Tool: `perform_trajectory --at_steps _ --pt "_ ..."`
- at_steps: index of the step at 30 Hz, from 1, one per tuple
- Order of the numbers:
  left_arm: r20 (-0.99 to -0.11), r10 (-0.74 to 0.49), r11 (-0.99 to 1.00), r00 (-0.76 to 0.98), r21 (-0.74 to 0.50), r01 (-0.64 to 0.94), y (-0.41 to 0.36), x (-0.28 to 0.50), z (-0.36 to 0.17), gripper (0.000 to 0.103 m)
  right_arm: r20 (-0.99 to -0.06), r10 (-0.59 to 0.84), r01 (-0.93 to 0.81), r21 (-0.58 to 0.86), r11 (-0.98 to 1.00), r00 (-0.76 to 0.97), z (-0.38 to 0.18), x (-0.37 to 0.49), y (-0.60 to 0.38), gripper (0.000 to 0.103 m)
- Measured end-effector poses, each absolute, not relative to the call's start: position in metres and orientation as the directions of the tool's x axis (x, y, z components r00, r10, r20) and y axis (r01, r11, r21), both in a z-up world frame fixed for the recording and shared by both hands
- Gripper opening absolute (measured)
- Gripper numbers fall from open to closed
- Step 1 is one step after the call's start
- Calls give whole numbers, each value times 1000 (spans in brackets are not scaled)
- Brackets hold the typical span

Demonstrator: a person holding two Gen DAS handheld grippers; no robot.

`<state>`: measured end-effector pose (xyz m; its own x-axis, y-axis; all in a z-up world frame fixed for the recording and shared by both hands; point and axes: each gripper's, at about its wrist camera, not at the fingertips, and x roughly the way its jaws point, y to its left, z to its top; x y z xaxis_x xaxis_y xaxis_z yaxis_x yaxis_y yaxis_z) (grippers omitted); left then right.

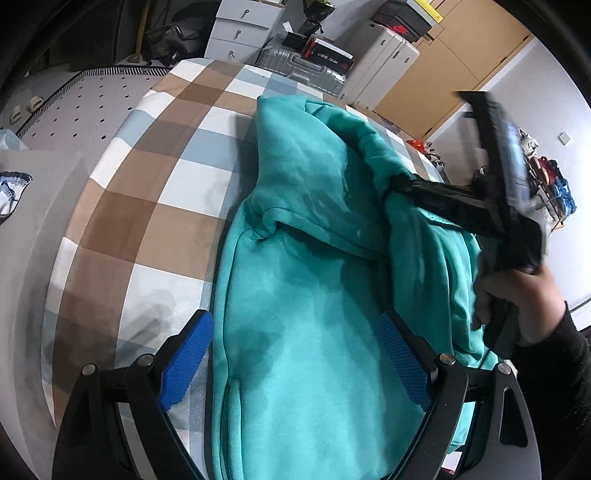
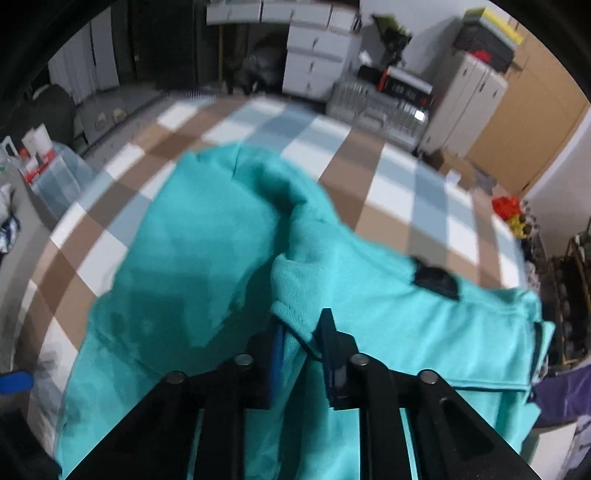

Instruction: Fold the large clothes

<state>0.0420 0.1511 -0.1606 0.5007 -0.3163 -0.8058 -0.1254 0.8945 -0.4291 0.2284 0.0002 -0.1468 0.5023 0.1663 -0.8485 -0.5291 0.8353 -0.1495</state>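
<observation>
A teal hoodie (image 1: 303, 288) lies partly folded on a bed with a checked brown, blue and white cover (image 1: 155, 192). My left gripper (image 1: 295, 354) is open, its blue pads (image 1: 184, 358) hovering over the near part of the hoodie, holding nothing. My right gripper (image 2: 304, 332) is shut on a fold of the teal hoodie (image 2: 207, 258) and holds that fold lifted above the body. In the left wrist view the right gripper (image 1: 395, 186) reaches in from the right, its tip pinching the fabric, with the hand (image 1: 517, 295) behind it.
The bed edge (image 1: 62, 236) curves at the left, with grey floor and a patterned mat (image 1: 85, 107) beyond. A silver suitcase (image 1: 299, 66), white drawers (image 1: 240, 29) and a white cabinet (image 2: 465, 107) stand past the far edge. A cluttered rack (image 2: 569, 280) is at the right.
</observation>
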Motion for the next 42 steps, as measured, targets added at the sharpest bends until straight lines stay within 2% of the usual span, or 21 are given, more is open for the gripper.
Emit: perform_trajectory --at_steps 5,10,12,15,18,21,22,24,25,27,28,30,32,34,39,42 --pt "-808 -311 898 500 -422 -123 150 40 -161 88 -865 226 -556 -71 828 448 -151 221 -15 17" --pt "-819 -301 905 489 -407 -124 149 43 -165 88 -908 229 -497 27 867 350 -177 229 -24 28" --pt "-822 -299 906 485 -404 -125 149 43 -167 88 -909 283 -493 103 864 307 -170 231 -29 35" --pt "-821 -305 904 483 -409 -124 148 42 -167 88 -863 410 -488 233 841 295 -145 236 -49 34" --pt "-825 -301 910 479 -398 -114 144 43 -167 88 -825 382 -400 211 892 417 -125 246 -81 50" --pt "-830 -299 914 472 -391 -109 140 44 -169 88 -868 206 -274 85 958 451 -140 265 -106 50" --pt "-831 -297 915 471 -388 -107 139 44 -169 88 -909 102 -228 8 974 404 -163 272 -113 51" --pt "-836 -287 920 469 -376 -107 137 45 -170 88 -953 70 -236 -2 972 295 -197 276 -115 51" --pt "-837 -285 921 467 -373 -107 136 46 -171 88 -928 93 -255 -2 967 360 -193 271 -116 51" --pt "-832 -295 919 470 -382 -100 135 46 -170 88 -942 125 -254 44 966 312 -193 272 -119 52" --pt "-830 -296 918 473 -383 -99 133 47 -170 88 -945 188 -257 118 959 268 -189 271 -126 49" --pt "-833 -288 923 473 -373 -94 128 48 -171 88 -921 258 -272 179 946 292 -172 267 -140 42" --pt "-836 -288 928 467 -365 -80 121 51 -172 88 -891 251 -248 164 955 378 -150 257 -157 47" --pt "-836 -290 929 466 -363 -73 115 51 -172 88 -883 314 -238 241 941 349 -143 246 -173 47" --pt "-820 -317 925 477 -379 -37 93 57 -169 88 -838 509 -310 439 843 198 -162 195 -172 46" --pt "-802 -336 923 493 -386 1 77 58 -164 88 -872 445 -275 385 881 203 -201 181 -171 45"
